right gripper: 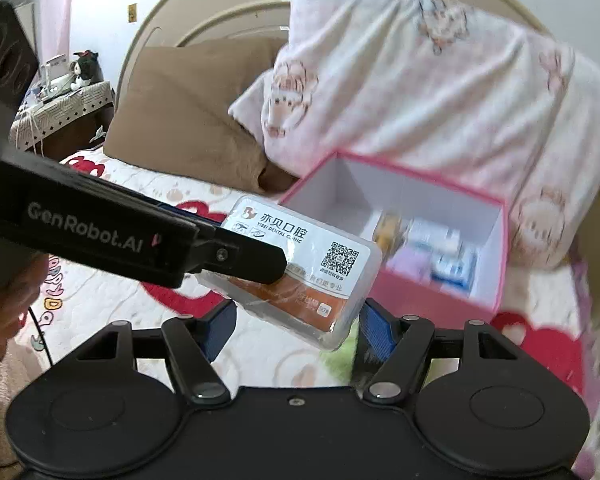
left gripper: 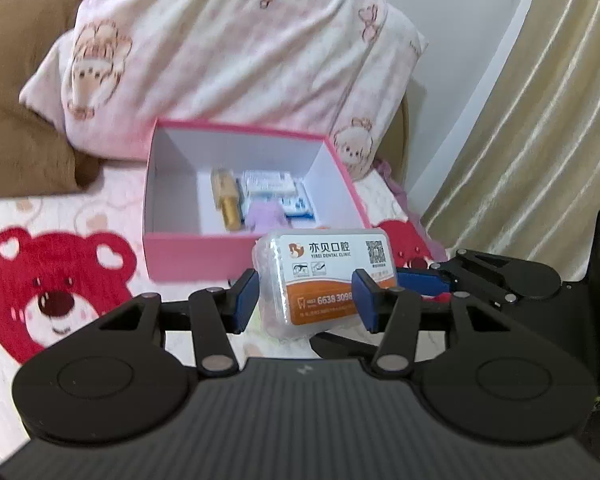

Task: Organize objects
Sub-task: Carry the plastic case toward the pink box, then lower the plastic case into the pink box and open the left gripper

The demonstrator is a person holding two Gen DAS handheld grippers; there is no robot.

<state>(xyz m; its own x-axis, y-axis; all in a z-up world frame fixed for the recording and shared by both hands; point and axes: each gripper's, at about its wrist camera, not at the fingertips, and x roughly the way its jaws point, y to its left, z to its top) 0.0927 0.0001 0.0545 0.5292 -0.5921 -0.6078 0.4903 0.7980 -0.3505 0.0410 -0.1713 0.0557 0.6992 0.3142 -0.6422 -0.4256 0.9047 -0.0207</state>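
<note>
- sitting open on the bed, one pink box with white inner walls rests against a pink bear-print pillow; a brown pillow lies beside that.
- inside the box: one gold bottle lying down, one lilac item, and blue-and-white packets stacked at the right; their count cannot be told.
- one clear plastic case with a dental clinic label is held in the air just in front of the box's near wall, not inside it.
- the left gripper has its blue fingers pressed on both sides of the case.
- the right gripper is below the case; its fingers stand apart, and something green shows blurred between them, too unclear to say whether it is gripped.
</note>
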